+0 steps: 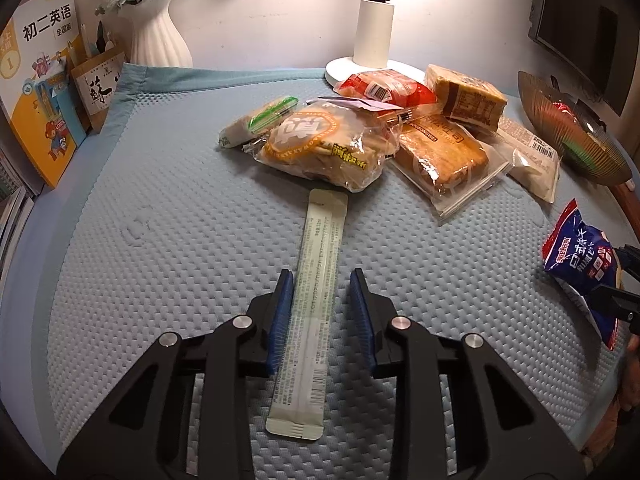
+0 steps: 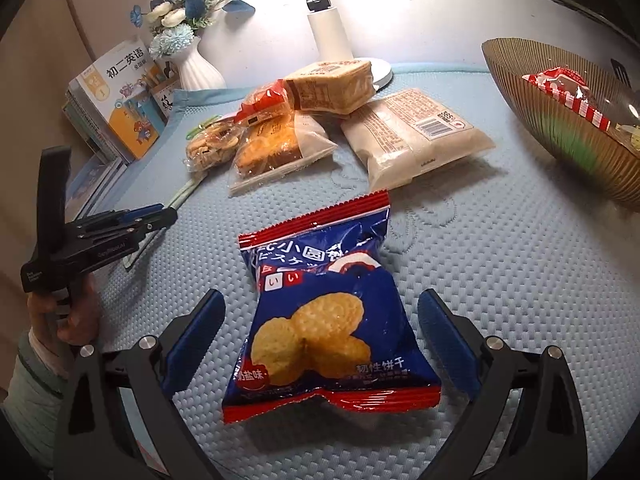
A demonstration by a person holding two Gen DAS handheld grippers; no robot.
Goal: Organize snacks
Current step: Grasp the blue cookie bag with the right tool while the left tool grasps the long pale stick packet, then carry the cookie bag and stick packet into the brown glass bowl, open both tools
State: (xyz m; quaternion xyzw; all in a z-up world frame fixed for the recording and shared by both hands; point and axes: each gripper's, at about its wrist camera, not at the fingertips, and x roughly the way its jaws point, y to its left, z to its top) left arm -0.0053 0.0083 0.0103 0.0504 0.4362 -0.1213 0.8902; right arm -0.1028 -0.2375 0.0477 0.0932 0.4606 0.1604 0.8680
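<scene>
Evidently lined up for pickup, the left gripper [image 1: 322, 300] straddles the stick packet [image 1: 314, 304] with fingers spread, while the right gripper [image 2: 322, 334], likewise spread, brackets the biscuit bag [image 2: 320, 312].

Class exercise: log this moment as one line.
left gripper: open, straddling long pale stick sachet | right gripper: open, around blue-red biscuit packet | ribbed brown bowl: one red-white packet

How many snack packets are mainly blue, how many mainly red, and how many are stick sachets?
Blue: 1, the biscuit packet
Red: 2, the pile's red packet and the red-striped packet in the bowl
Stick sachet: 1
Total: 4
</scene>
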